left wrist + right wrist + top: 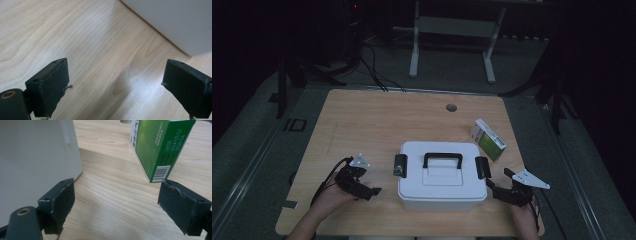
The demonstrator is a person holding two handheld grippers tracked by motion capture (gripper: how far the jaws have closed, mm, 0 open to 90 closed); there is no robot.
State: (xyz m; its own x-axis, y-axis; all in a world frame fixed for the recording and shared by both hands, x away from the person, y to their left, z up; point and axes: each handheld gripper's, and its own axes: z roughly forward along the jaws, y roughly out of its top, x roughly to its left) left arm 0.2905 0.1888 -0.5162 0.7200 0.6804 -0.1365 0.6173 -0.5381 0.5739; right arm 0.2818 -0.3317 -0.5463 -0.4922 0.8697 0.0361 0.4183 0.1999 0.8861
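My tools flank the white box [442, 175]
Left tool [371, 191] and right tool [493, 190] gape wide, empty; side latches [400, 165] look, perhaps, undone

Dim high view, its surroundings nearly black; both gripper views bright and sharp, soft shadows on the tabletop [82, 37].

Left tongs [371, 191] and right tongs [493, 191] low, jaws wide apart, nothing between.

A white lidded box [441, 175] with a black handle sits closed near the table's front edge. Its black side latches stand flipped outward.
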